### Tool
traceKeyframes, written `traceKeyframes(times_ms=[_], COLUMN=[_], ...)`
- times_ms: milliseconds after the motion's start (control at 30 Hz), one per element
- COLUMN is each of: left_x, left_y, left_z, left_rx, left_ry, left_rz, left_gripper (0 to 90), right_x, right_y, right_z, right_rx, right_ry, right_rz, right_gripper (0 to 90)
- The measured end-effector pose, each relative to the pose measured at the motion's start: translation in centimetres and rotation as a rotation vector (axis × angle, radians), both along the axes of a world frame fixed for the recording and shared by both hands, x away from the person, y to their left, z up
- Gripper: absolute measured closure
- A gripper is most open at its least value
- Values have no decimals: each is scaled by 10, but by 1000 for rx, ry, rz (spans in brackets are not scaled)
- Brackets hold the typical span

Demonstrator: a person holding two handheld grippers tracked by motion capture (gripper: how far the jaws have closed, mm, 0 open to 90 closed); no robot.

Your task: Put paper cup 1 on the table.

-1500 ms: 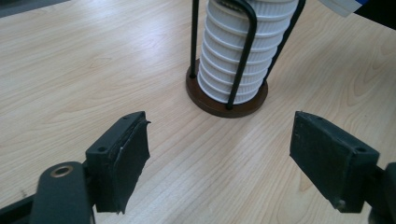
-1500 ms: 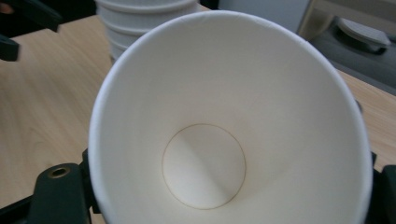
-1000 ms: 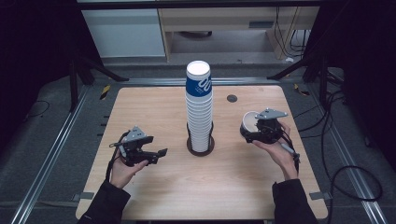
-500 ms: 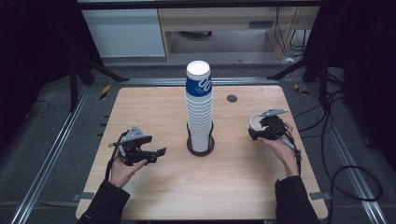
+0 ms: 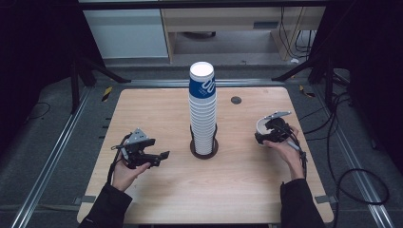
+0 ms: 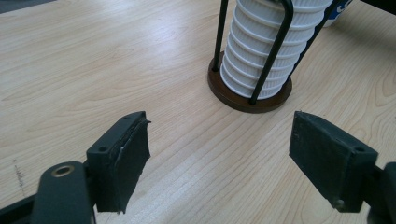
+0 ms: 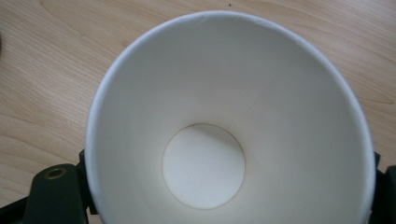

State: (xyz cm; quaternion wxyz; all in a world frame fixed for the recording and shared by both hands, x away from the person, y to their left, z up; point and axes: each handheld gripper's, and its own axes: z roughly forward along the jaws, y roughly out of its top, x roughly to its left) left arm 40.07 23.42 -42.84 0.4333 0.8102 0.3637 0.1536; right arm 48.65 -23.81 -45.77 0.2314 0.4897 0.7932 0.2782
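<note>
While my right gripper [image 5: 267, 134] pinches a paper cup [image 5: 263, 127] at the frame's right edge, mouth tipped toward its camera, the cup stack [image 5: 203, 110] stands to its left at centre; my left gripper [image 5: 153, 155], jaws spread and empty, sits lower left.

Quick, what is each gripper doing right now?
Left gripper: open, holding nothing, above the table.
Right gripper: shut on a white paper cup.
</note>
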Motion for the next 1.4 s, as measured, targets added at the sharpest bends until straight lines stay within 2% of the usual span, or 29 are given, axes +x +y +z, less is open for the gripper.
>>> traceKeyframes(times_ms=[300,467,700,900,967,1000,1100,1133,1267,1400], left_x=[0,0,0,0,0,0,0,0,0,0], left_y=[0,0,1,1,1,1,1,1,1,2], left_z=[0,0,0,0,0,0,0,0,0,0], left_rx=[2,4,1,1,2,1,2,3,5,3], left_ry=[2,3,1,1,1,1,1,2,4,4], left_rz=[-3,-4,-1,-1,0,0,1,1,1,2], left_gripper=[195,195,194,194,193,193,193,192,191,190], right_x=[1,2,-1,-5,-6,-8,-10,-14,-17,-26], right_y=[-3,-3,-3,-4,-4,-5,-5,-5,-4,-3], right_z=[-3,-3,2,15,16,22,26,33,42,60], right_rx=[4,5,43,71,78,79,91,111,118,151], right_ry=[5,-6,-34,-99,-104,-133,-156,-191,-215,-266], right_rz=[-9,-10,-6,-13,-13,-10,-13,-12,-9,13], right_gripper=[173,124,95,74,73,74,81,85,83,83])
